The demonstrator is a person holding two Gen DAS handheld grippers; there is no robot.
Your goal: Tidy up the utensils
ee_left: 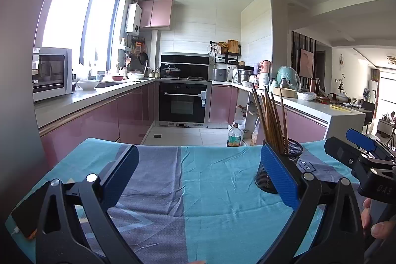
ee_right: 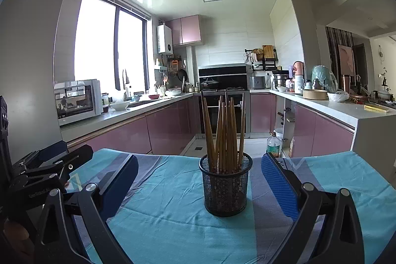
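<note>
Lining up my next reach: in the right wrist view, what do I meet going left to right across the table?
Left tongs at the far left edge, then the right tongs' left finger, the black mesh holder with wooden chopsticks standing in it, then the right finger, all over the blue tablecloth.

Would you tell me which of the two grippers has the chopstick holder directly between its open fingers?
The right gripper: the mesh holder sits centred between its fingers, whereas it lies beside the left gripper.

Brown wooden chopsticks (ee_right: 224, 132) stand bundled upright, tips fanning toward twelve o'clock, inside a black mesh holder (ee_right: 225, 186) that sits upright on the table, dead centre in the right wrist view.
</note>
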